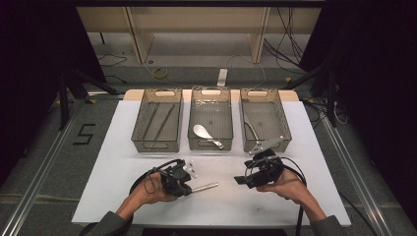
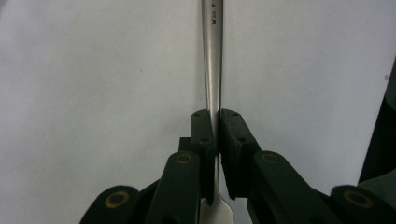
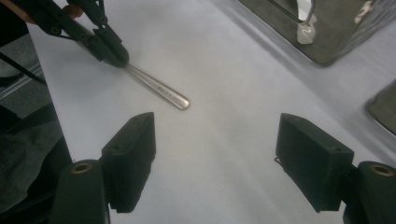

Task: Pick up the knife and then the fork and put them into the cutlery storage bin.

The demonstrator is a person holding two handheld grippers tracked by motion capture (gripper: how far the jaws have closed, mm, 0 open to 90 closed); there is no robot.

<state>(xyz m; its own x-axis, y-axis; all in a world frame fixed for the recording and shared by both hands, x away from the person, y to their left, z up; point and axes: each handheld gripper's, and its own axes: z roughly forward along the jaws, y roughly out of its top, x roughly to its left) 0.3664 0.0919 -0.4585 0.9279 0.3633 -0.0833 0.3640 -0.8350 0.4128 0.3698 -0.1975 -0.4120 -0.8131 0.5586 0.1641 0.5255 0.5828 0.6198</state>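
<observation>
White bench (image 1: 123, 147), three mesh bins at back. Left gripper (image 2: 217, 140) clenched on utensil handle (image 2: 212, 70) (likely fork). Right gripper (image 3: 215, 158) released, idle. Sorting step; next: carry to matching bin.

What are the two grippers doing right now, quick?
Left gripper: closed on a metal utensil handle.
Right gripper: open, holding nothing.

White table top (image 1: 123, 147) w/ three mesh bins (image 1: 157, 127) set in a row; floor beyond is marked w/ a "5" (image 1: 84, 133); yellow cable coil (image 1: 160, 73) nr shelving.
</observation>
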